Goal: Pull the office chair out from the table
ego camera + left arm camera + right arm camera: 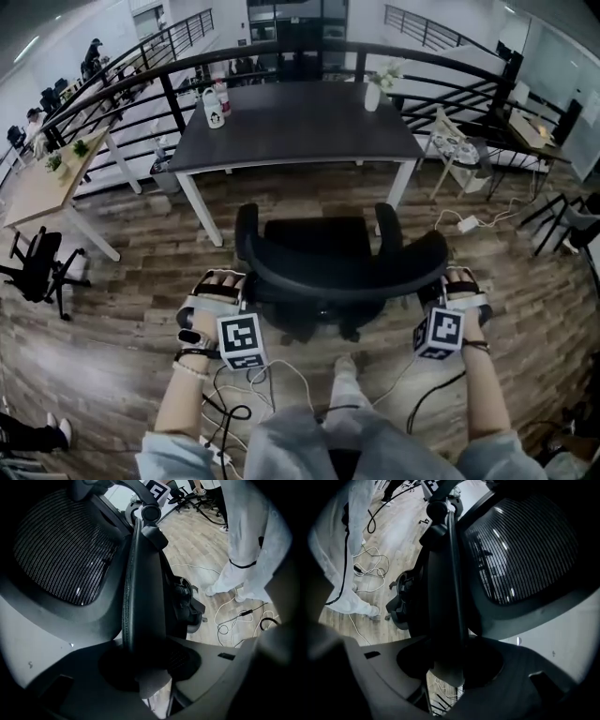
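A black office chair [317, 242] stands on the wooden floor, a short way back from the dark table [291, 127], with its seat facing the table. My left gripper [221, 279] is shut on the left edge of the curved backrest [347, 274]. My right gripper [459, 279] is shut on its right edge. In the left gripper view the backrest's rim [140, 592] runs up from between the jaws of the left gripper [147, 667], mesh to its left. The right gripper view mirrors this: the rim [451, 592] rises out of the right gripper [450, 665].
On the table stand a bottle [214, 106] and a vase with flowers [373, 94]. Behind it runs a black railing [141, 61]. A second black chair [37, 267] and a light wooden table [42, 187] are at the left. Cables [246, 384] trail by my legs.
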Tool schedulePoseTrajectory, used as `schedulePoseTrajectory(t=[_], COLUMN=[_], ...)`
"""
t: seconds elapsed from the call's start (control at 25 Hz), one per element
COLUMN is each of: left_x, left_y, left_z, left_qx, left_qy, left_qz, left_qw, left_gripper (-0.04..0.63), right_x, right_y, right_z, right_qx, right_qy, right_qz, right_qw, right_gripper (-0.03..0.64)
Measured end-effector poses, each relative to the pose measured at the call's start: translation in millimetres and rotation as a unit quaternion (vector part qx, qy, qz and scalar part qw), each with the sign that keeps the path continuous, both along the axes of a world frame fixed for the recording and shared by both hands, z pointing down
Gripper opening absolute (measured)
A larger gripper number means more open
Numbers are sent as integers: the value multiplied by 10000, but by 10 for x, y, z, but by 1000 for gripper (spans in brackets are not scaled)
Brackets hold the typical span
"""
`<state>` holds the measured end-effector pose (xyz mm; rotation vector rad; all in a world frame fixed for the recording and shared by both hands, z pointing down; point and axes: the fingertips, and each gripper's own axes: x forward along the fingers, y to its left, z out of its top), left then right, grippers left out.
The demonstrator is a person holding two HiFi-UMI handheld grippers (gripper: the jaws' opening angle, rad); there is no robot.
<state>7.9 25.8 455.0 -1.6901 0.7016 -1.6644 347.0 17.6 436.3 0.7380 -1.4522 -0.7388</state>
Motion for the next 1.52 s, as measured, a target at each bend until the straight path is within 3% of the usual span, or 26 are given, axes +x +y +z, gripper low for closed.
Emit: schedulePoseTrajectory(t=[0.28,0.4,0.48,0.72,0.88,1.08,1.2,1.28,1.4,1.52], left_x=[17,48,95,115,132,219,301,349,382,390], left_y=[-98,-97,-52,92,243,423,529,594,679,778], left_z=[25,26,-29,-272,-435,-697,-869,-956,-1005,-955], left_qx=[10,-147,-193,207,376,581,704,688,557,505], left_qy=[117,752,1144,1525,1975,2851,3297,3737,4276,4308], left_qz=[-134,-332,-421,-505,-657,-844,-890,-940,-1061,-1134], left_qw=[9998,9965,9924,9868,9774,9530,9372,9202,8960,8939], left_gripper=[139,211,221,227,224,116,48,8,8,8], right_x=[21,35,47,2,-80,-256,-367,-432,-519,-582], right_y=[-100,-85,-52,130,322,538,639,706,782,821], right_z=[-22,-11,-31,-212,-404,-697,-854,-927,-989,-964], right_qx=[260,163,154,231,275,519,656,724,798,748], right_qy=[8,-224,-486,-1103,-1910,-3174,-3637,-3925,-4232,-4442], right_qz=[40,114,211,317,389,516,464,468,514,564], right_qw=[9997,9996,9985,9931,9804,9455,9280,9157,9011,8910], right_gripper=[172,209,222,235,204,90,24,6,5,5])
